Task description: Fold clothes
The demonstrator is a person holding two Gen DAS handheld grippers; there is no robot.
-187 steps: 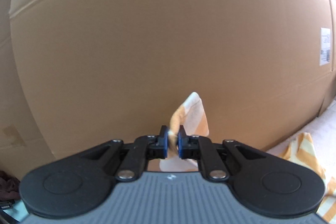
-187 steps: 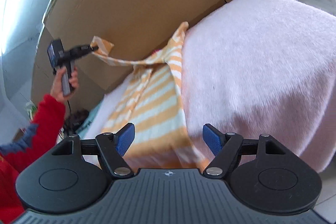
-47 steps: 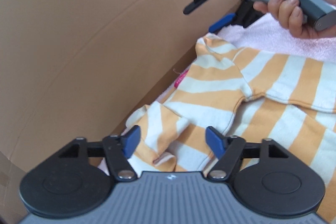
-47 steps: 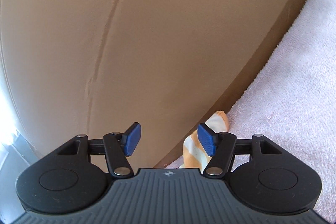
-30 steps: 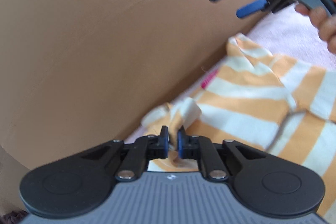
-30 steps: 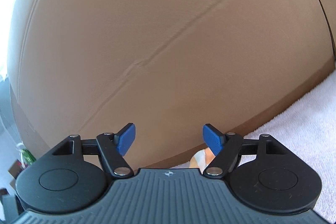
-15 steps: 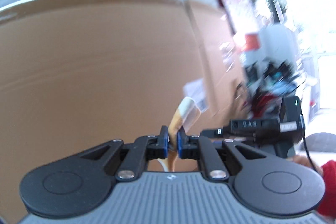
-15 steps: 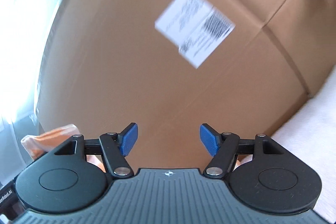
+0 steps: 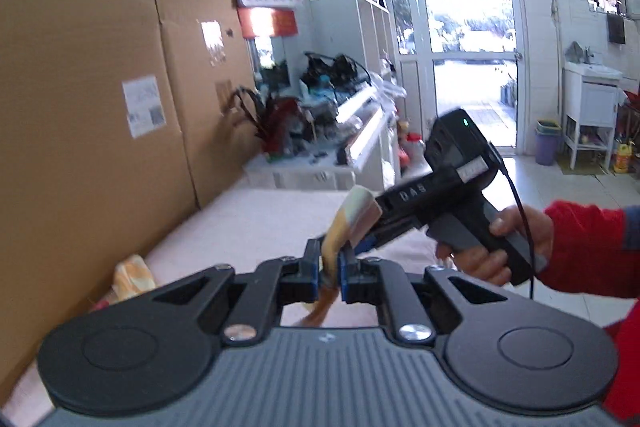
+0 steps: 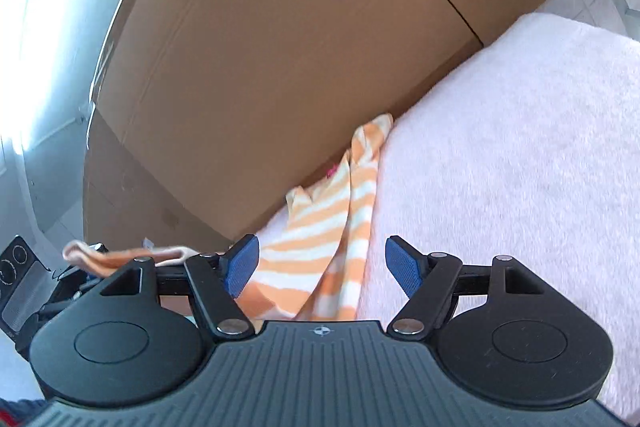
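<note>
Since a second ago the left gripper [image 9: 329, 269], clamped on a shirt [image 10: 320, 247] corner, has swung up toward the open, empty right gripper [image 10: 320, 269], lifting that corner while the rest trails on the blanket [image 10: 520, 167] at frame centre, probably for a fold.

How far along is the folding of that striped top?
Barely started. Nothing looks folded: the orange-and-white striped top lies rumpled along the cardboard box at the edge of the pink blanket. In hand: the left gripper is clamped on one end of it, lifted. The right gripper is open, holding nothing. Spreading and folding remain.
</note>
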